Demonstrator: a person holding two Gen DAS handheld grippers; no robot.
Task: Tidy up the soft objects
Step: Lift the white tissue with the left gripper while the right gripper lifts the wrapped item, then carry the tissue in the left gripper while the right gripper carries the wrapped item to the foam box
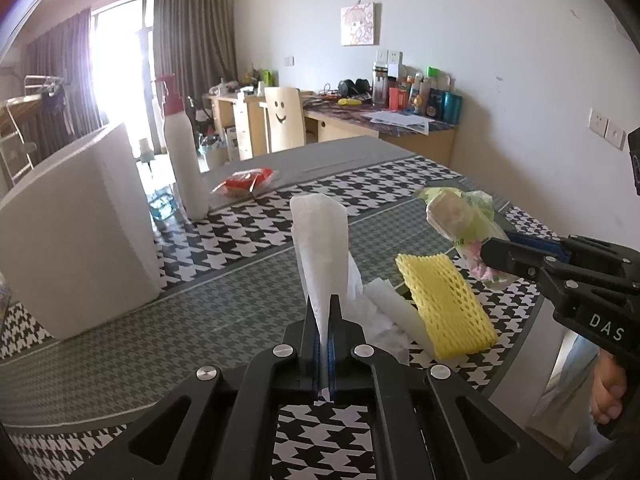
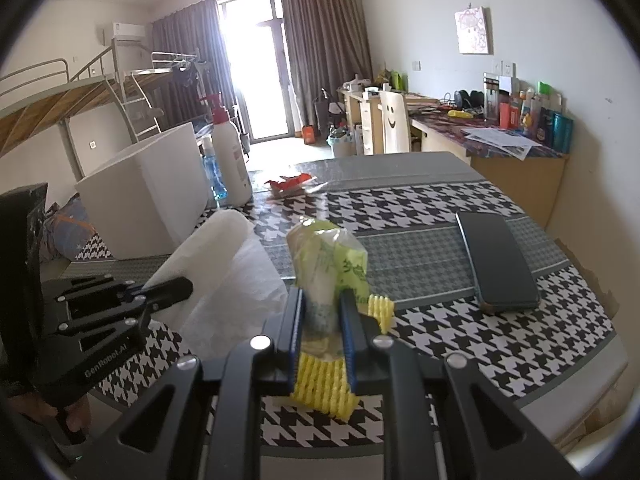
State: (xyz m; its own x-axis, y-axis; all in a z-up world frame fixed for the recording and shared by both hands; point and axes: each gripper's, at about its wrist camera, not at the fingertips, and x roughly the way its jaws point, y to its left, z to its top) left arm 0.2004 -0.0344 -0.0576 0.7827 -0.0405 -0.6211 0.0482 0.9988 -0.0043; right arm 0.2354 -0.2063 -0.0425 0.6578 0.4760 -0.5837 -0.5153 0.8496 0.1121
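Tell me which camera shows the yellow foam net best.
The left wrist view. There the yellow foam net lies almost whole on the table, its mesh plain, beside the tissue held by the left gripper. In the right wrist view the right gripper and its green packet cover most of it.

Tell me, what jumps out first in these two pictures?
Two black claws, each clamped on something soft above a houndstooth tablecloth. The left claw pinches a white paper towel that stands up between its fingers; the right claw grips a green plastic packet over a yellow foam net. Behind, at the left, stand a white box and a red-capped pump bottle.
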